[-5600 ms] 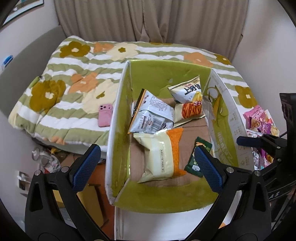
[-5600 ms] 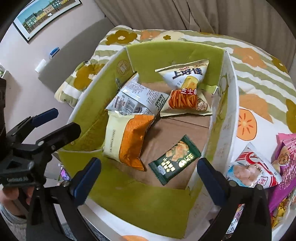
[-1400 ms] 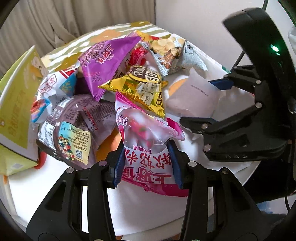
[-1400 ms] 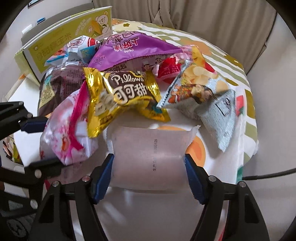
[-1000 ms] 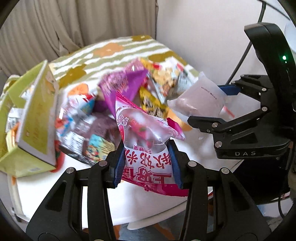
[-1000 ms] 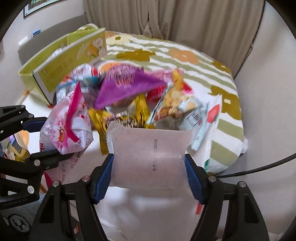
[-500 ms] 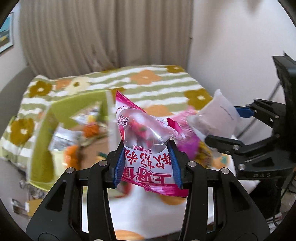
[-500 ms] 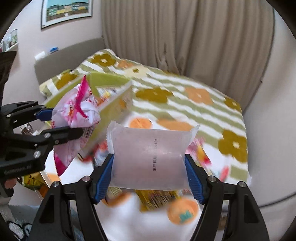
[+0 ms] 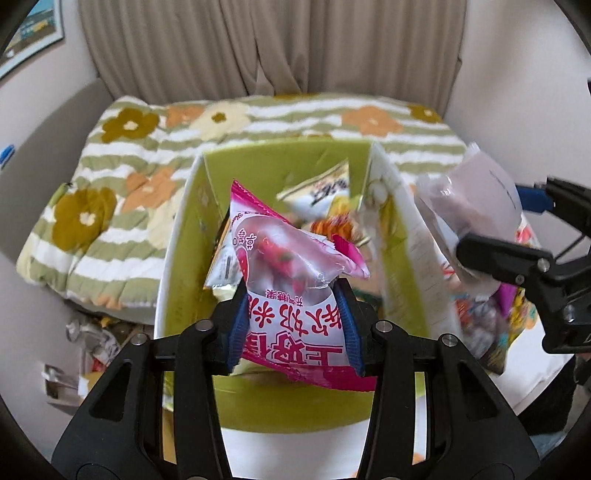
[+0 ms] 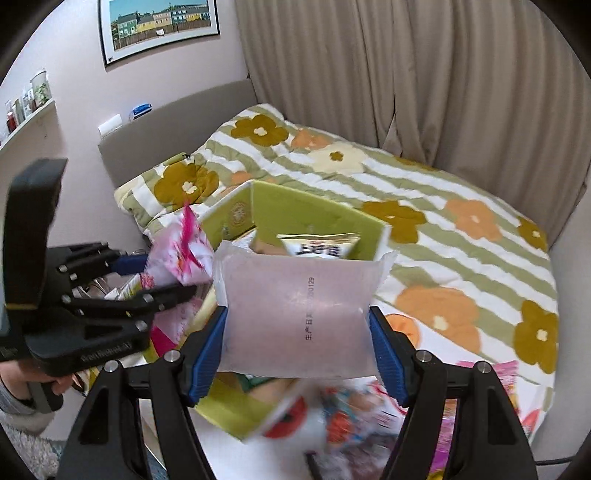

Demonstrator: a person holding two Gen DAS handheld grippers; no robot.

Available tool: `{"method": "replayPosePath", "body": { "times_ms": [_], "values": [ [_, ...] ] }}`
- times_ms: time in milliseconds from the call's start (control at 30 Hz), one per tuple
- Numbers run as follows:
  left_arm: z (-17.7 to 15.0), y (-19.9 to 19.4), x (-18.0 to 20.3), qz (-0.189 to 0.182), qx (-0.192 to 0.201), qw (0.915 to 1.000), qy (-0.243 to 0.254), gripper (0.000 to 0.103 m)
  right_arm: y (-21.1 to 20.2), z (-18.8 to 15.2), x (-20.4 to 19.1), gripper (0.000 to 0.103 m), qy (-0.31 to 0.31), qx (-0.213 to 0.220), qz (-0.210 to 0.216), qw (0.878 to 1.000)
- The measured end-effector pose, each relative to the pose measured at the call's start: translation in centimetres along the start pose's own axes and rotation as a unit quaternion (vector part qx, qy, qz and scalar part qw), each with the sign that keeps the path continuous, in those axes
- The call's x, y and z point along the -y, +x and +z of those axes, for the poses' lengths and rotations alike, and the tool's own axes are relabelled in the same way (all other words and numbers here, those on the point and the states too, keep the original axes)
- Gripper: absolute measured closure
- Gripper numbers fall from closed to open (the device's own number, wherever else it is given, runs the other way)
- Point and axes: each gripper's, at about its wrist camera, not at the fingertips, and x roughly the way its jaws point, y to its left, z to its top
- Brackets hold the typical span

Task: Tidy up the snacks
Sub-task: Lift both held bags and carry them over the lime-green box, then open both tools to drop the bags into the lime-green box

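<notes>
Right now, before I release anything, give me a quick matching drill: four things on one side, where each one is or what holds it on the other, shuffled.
Things
1. pink snack bag
2. pale frosted packet
3. white chip bag
4. framed picture

Places
A. on the wall
B. in the green box
C. clamped in the right hand-held gripper
D. clamped in the left hand-held gripper

Pairs: 1-D, 2-C, 3-B, 4-A

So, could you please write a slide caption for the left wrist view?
Left gripper clamps a pink snack bag above the green box.
</notes>
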Motion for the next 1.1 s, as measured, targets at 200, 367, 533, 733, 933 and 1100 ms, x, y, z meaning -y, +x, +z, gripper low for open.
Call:
{"method": "replayPosePath", "body": {
  "times_ms": [200,367,533,733,933,1100],
  "values": [
    [-0.5,0.7,-0.2,-0.027,0.025,0.9982,0.047,0.000,3.0,0.8,-1.3,0.034,0.035,-0.031,-0.013,0.999],
    [-1.0,1.0,-1.3,-0.028,0.014,0.9984,0.046,0.000,4.1,0.7,-1.1,0.034,0.053,-0.052,-0.025,0.997],
    [-1.5,1.7,-3.0,-0.035,-0.001,0.9988,0.034,0.000,5.8,1.3,-1.2,0.034,0.074,-0.069,-0.023,0.995],
    [-1.5,2.5,-4.6,-0.041,-0.006,0.9988,0.024,0.001,8.9,2.4,-1.5,0.034,0.084,-0.095,-0.030,0.991],
    [-1.6,2.7,-6.0,-0.034,-0.007,0.9991,0.022,0.000,9.1,1.7,-3.0,0.032,0.083,-0.112,-0.023,0.990],
    [-1.8,2.6,-6.7,-0.033,-0.007,0.9993,0.015,0.000,8.2,1.0,-3.1,0.005,0.096,-0.094,-0.014,0.991]
  ]
}}
